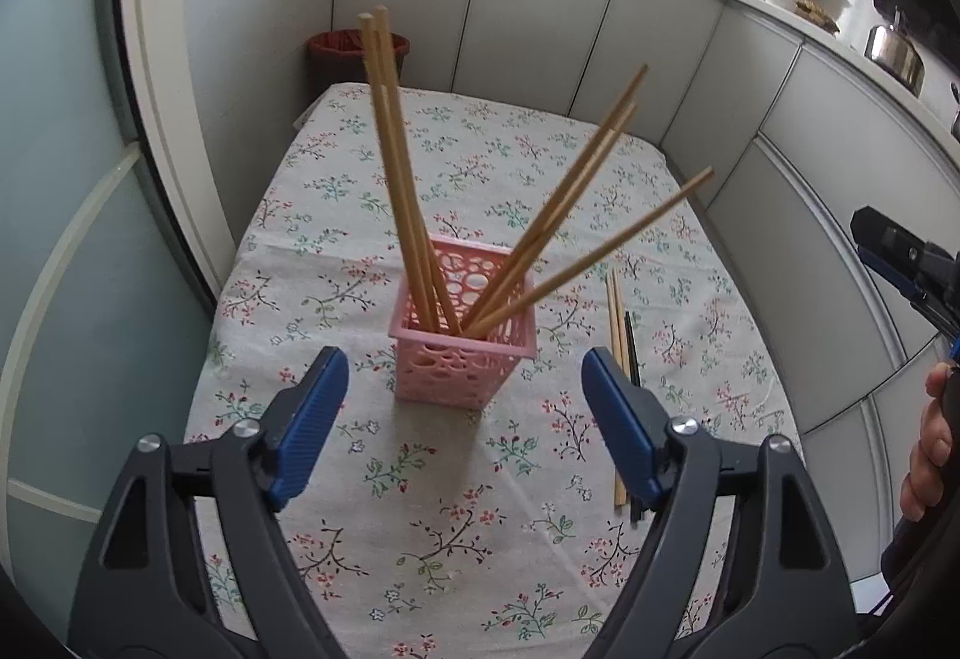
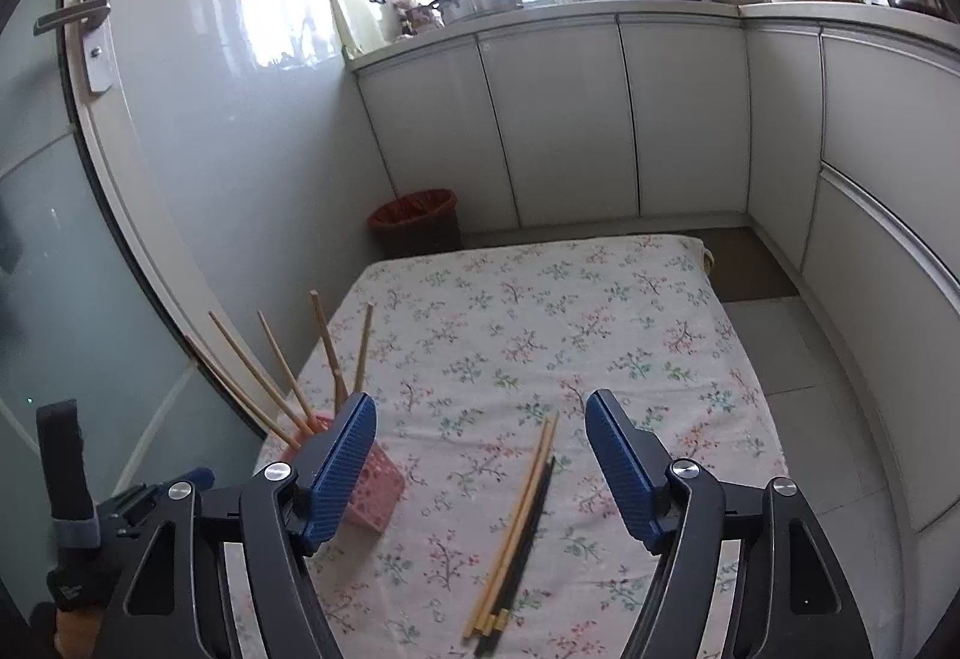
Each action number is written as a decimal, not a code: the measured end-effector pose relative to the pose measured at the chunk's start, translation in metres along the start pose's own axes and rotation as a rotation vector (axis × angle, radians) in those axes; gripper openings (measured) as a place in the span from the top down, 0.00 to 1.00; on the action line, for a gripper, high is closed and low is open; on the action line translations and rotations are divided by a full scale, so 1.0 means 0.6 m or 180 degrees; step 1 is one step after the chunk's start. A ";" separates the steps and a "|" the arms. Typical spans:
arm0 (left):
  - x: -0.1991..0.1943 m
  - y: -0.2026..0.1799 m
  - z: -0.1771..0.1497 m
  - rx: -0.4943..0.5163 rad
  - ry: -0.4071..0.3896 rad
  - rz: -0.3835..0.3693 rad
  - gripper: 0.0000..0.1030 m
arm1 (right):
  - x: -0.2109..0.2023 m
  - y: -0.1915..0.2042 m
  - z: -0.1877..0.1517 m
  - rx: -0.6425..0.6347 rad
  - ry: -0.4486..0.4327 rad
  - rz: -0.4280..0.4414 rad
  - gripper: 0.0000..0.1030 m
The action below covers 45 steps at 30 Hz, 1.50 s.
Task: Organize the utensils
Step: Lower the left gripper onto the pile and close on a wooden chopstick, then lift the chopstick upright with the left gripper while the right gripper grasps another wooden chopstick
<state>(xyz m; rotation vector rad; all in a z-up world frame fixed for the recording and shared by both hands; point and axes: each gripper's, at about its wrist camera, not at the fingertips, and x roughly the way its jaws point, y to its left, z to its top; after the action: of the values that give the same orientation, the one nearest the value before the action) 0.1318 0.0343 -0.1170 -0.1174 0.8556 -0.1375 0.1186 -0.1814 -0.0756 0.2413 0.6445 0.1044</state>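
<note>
A: Where are the chopsticks?

B: Five wooden ones (image 1: 396,167) stand in the pink holder (image 1: 465,353), leaning outward, two to its left side and three to the right. The holder sits upright on the floral tabletop (image 1: 480,509).

A: And the rest?

B: A loose bundle (image 2: 519,521) lies flat on the cloth to the right of the holder, apart from it: pale wooden sticks with a dark one alongside, touching each other.

A: The left tongs?

B: The left tongs (image 1: 465,419) hang just in front of the holder, blue pads spread wide, gripping nothing.

A: The right tongs?

B: The right tongs (image 2: 480,467) are also spread apart and empty, above the loose bundle, which lies between the two pads in the right wrist view. The holder shows partly behind the left pad (image 2: 339,470).
</note>
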 end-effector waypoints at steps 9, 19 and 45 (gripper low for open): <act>0.041 -0.075 -0.037 0.0494 0.0317 0.0073 0.21 | 0.032 -0.066 -0.051 -0.0017 0.0577 -0.0310 0.21; 0.119 -0.165 -0.084 0.0898 0.0897 -0.0076 0.21 | 0.068 -0.157 -0.091 0.0228 0.1148 -0.0634 0.21; 0.370 -0.242 0.057 0.0157 0.0926 0.0073 0.93 | 0.105 -0.281 -0.118 0.0438 0.1474 -0.0792 0.21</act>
<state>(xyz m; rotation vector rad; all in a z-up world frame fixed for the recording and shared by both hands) 0.2911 -0.1443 -0.2367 -0.0415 1.1423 -0.1562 0.1294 -0.3205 -0.2096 0.2697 1.1390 -0.1285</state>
